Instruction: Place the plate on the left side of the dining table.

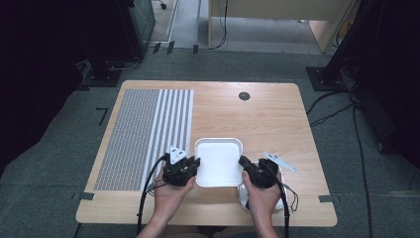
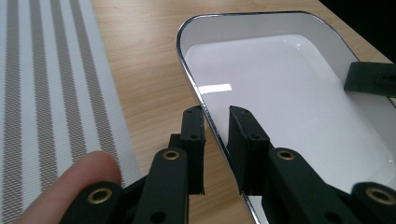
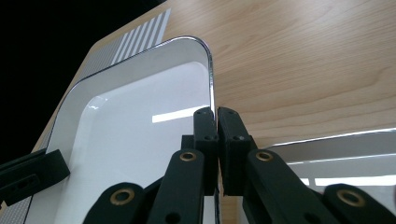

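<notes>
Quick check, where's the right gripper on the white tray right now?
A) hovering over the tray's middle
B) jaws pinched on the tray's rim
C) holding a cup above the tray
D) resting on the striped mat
B: in the right gripper view the right gripper has its jaws closed together with the chrome edge of the white tray running between them.

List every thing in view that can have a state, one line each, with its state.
White tray: upright, empty, held at both side rims.
Second tray: beneath the right hand, mostly hidden.
Left claw: straddling the tray's rim, gap visible, pads not pressing.
Right claw: shut on the opposite rim.
Striped mat: flat on the table, bare.
</notes>
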